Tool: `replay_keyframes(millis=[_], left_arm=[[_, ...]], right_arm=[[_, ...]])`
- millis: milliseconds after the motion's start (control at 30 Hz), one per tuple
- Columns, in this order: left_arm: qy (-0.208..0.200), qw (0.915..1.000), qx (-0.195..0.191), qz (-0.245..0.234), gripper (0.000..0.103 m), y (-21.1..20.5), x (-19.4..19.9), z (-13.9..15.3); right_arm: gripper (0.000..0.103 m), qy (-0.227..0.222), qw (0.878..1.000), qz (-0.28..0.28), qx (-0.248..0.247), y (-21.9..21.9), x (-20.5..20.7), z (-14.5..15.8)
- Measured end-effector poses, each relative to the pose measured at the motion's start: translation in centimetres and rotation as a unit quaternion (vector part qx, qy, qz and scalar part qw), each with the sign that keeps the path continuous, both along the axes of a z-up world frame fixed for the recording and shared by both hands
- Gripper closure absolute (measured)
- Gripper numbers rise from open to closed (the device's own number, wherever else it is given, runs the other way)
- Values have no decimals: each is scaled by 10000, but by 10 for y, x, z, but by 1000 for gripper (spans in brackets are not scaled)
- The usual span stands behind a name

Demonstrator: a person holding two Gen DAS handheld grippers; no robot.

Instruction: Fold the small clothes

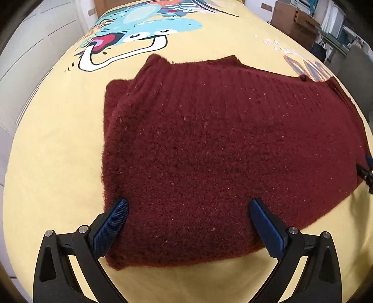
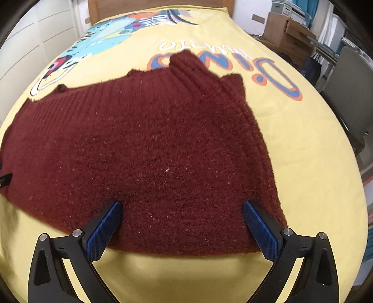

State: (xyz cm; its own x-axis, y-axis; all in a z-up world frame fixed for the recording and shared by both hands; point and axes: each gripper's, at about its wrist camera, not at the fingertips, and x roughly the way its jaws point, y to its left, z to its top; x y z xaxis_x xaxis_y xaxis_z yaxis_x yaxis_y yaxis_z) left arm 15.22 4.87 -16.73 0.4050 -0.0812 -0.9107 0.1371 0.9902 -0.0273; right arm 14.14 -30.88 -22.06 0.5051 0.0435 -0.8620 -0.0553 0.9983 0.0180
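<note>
Tools: left tool (image 1: pixel 188 223) and right tool (image 2: pixel 181 225) both spread wide over the near hem, pinching nothing.
Risk: I could pinch the bedsheet (image 1: pixel 58 151) along with the sweater (image 1: pixel 221 139) (thick, fuzzy knit).

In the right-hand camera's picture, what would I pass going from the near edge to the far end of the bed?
Right gripper, open → dark red knitted sweater → yellow bedspread with orange-and-blue lettering → cartoon print → wooden headboard.

L gripper (image 1: pixel 188 207) + R gripper (image 2: pixel 181 209), jaws wide.
</note>
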Motion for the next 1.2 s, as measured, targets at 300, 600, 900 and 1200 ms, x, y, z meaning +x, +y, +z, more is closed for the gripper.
replay_keyframes(millis=[300,600,900,1200], left_arm=[[-85,9997,-164,150,1,9,-2,-6],[202,9997,-90,79,1,7,6,7],[58,9992,-382,135,1,23,1,49],[526,9929,-833,671,1,78,12,34]], right_arm=[[0,-52,9999,-4,91,-4,-2,-6],[0,33,10000,-17,-22,2,1,6],[0,-199,9996,147,-93,10,-20,48],[0,-75,9993,358,-72,23,-60,56]])
